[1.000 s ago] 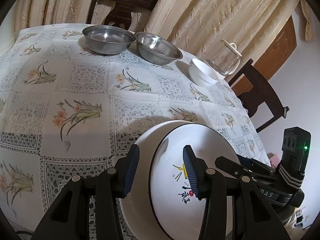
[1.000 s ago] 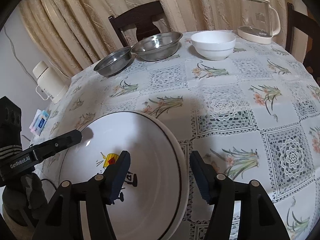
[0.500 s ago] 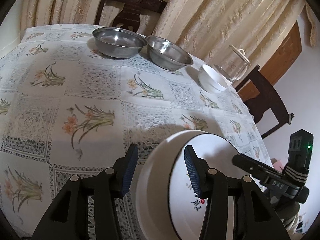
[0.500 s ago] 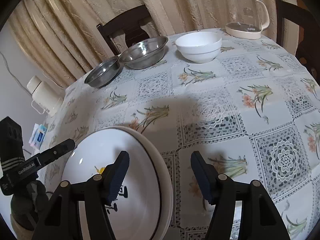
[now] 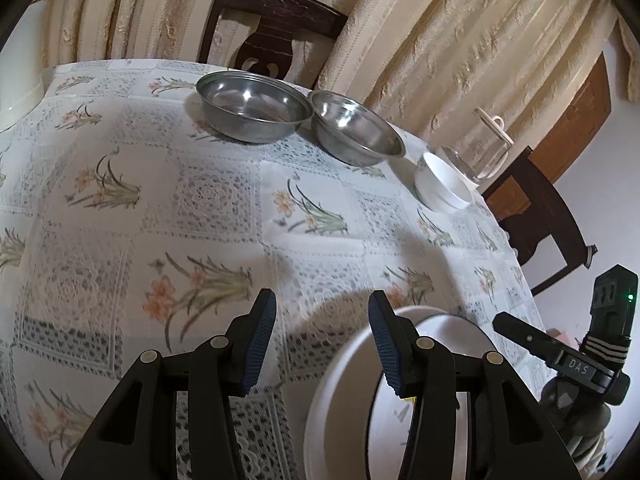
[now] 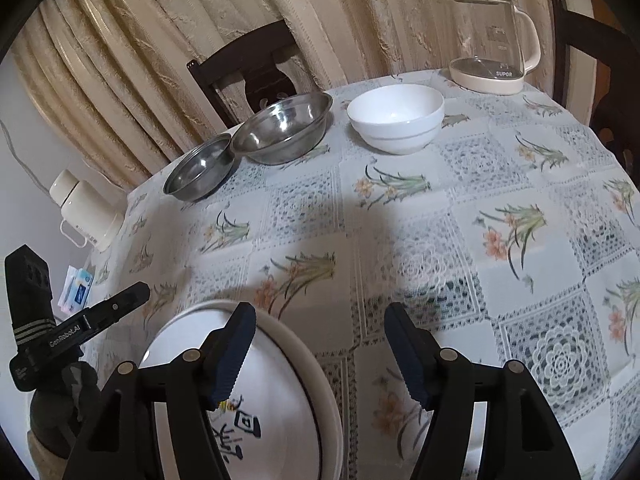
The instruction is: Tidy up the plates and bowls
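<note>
Two white plates lie stacked at the near table edge, the upper plate [image 6: 280,420] with a dark rim line and a painted mark. In the left wrist view the plate stack [image 5: 344,392] shows at lower right, partly behind my right finger. My left gripper [image 5: 322,340] is open over the cloth, just left of the stack, holding nothing. My right gripper [image 6: 320,344] is open too, with its left finger over the plate rim and bare cloth between its fingers. Farther back stand two steel bowls [image 5: 252,108] [image 5: 356,128] and a white bowl [image 6: 396,116].
A glass kettle [image 6: 488,40] stands at the far right corner, and a cream flask [image 6: 84,208] beyond the table's left edge. Dark chairs [image 5: 276,28] [image 6: 592,52] stand behind and beside the table. The flowered tablecloth [image 6: 420,240] covers the whole top.
Both grippers have drawn back from the plates and apart. The left one shifted left and the right one right, so the plate rim no longer sits between either pair of fingers.
</note>
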The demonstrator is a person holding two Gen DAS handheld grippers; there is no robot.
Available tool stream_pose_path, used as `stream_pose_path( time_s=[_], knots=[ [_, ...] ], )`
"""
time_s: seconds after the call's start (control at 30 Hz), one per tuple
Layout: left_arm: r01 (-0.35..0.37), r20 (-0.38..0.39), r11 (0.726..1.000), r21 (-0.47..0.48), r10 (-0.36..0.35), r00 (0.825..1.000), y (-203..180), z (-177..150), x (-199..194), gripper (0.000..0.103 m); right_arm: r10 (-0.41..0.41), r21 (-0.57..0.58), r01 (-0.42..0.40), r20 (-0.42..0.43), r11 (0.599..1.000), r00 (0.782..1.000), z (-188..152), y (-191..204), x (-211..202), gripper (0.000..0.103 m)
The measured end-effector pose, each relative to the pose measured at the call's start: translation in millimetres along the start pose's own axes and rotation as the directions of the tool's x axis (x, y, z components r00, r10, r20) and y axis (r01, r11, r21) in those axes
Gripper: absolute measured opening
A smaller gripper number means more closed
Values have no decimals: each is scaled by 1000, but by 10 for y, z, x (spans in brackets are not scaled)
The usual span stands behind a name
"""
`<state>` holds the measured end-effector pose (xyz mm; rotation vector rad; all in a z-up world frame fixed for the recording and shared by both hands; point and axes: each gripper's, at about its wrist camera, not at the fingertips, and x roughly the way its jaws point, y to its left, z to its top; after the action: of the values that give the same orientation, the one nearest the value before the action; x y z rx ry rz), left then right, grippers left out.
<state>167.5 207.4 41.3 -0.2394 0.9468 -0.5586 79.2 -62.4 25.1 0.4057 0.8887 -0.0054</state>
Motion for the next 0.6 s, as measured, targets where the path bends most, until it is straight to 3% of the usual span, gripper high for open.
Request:
stream_pose_path(
  time_s=[0.6],
  knots=[
    [-22, -2, 997, -70, 22, 1000, 299, 570, 298, 49, 19, 44, -17, -46, 999, 999, 293, -60, 220, 71]
  ],
)
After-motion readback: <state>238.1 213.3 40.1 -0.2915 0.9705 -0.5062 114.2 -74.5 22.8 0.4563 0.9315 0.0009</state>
